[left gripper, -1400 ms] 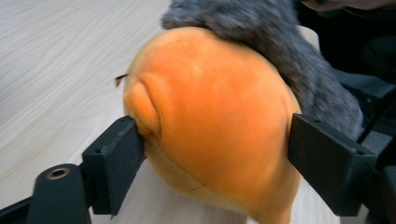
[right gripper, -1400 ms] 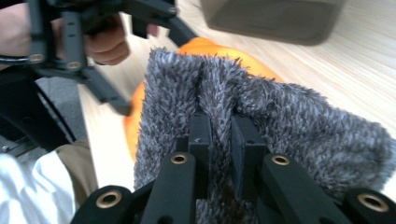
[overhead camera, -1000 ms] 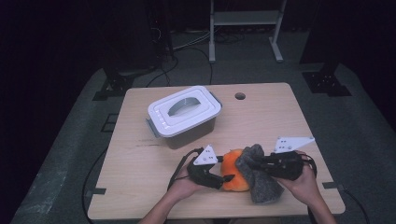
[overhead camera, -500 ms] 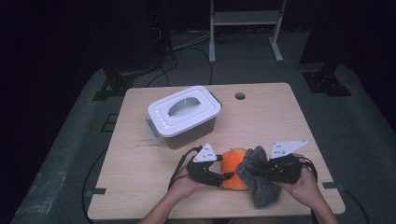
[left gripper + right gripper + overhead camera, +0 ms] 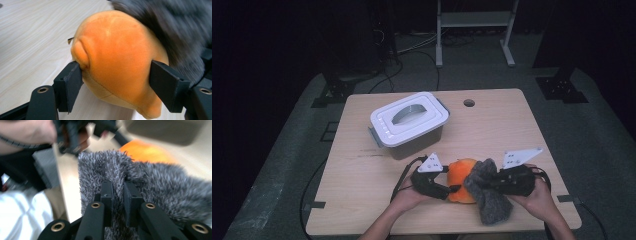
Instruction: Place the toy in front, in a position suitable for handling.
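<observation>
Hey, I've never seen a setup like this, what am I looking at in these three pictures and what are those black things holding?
A person sits at a wooden table and holds a hand-operated grasping tool in each hand; there is no robot arm. One picture comes from a camera above the table. The other two come from small cameras riding on each tool, looking along its two black jaws.

On the table stands a white lidded box. Near the person lies an orange plush toy with a grey furry cloth against it.

The left tool has its jaws on either side of the orange toy, pressing its sides. The right tool is pinched shut on a fold of the grey cloth.
</observation>
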Tool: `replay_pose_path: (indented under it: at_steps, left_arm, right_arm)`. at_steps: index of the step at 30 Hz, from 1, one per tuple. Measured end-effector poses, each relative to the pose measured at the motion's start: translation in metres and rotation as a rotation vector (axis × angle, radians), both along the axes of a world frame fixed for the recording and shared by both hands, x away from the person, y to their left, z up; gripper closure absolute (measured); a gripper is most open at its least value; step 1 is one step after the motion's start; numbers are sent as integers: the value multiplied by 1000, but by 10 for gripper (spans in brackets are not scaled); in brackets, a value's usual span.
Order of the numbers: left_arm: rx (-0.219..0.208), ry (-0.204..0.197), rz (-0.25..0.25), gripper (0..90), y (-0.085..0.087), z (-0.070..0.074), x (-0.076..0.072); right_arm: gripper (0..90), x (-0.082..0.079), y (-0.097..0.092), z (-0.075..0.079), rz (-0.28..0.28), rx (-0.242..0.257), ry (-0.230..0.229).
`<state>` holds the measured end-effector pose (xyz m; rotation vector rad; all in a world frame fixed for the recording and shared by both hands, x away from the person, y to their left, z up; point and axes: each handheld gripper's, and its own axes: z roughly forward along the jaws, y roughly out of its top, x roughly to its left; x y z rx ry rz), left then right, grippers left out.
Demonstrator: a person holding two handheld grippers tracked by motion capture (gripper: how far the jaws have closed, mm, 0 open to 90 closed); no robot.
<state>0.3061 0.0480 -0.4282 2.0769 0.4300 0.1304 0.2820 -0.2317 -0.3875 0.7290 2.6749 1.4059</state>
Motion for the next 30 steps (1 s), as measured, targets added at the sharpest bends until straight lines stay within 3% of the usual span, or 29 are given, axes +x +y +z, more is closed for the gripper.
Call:
replay_pose_path:
  at_steps: [2, 6, 9, 11, 13, 15, 20, 23, 25, 30]
  left_arm:
    - [11, -15, -16, 271, 0, 0, -1]
    - [4, 1, -41, 223, 0, 0, -1]
    - [-28, 41, -41, 169, 0, 0, 1]
    - [-24, 45, -41, 159, -1, -1, 1]
    - [-7, 24, -46, 190, -2, -1, -1]
    - [-3, 6, -39, 225, -3, 0, -4]
    - [24, -97, -84, 249, -9, 5, -14]
    - [38, -159, -132, 251, -14, 8, -23]
    - [61, -174, -139, 251, -15, 9, -26]
    - [45, -148, -126, 271, -9, 9, -20]
  right_arm:
    - [790, 4, -9, 5, -77, 32, -24]
    - [789, 14, -17, -3, -127, 25, 1]
    - [789, 15, -15, -14, -87, 32, 46]
    - [788, 12, -9, -15, -42, 20, 66]
    - [786, 9, -3, -14, 0, -6, 75]
    - [787, 6, -2, -10, 3, -32, 54]
    - [791, -1, 1, 10, -17, 30, -22]
    - [789, -3, 8, 17, -14, 10, -53]
    - [788, -2, 12, 14, -1, -32, -55]
    - [789, 2, 0, 6, -5, -25, -16]
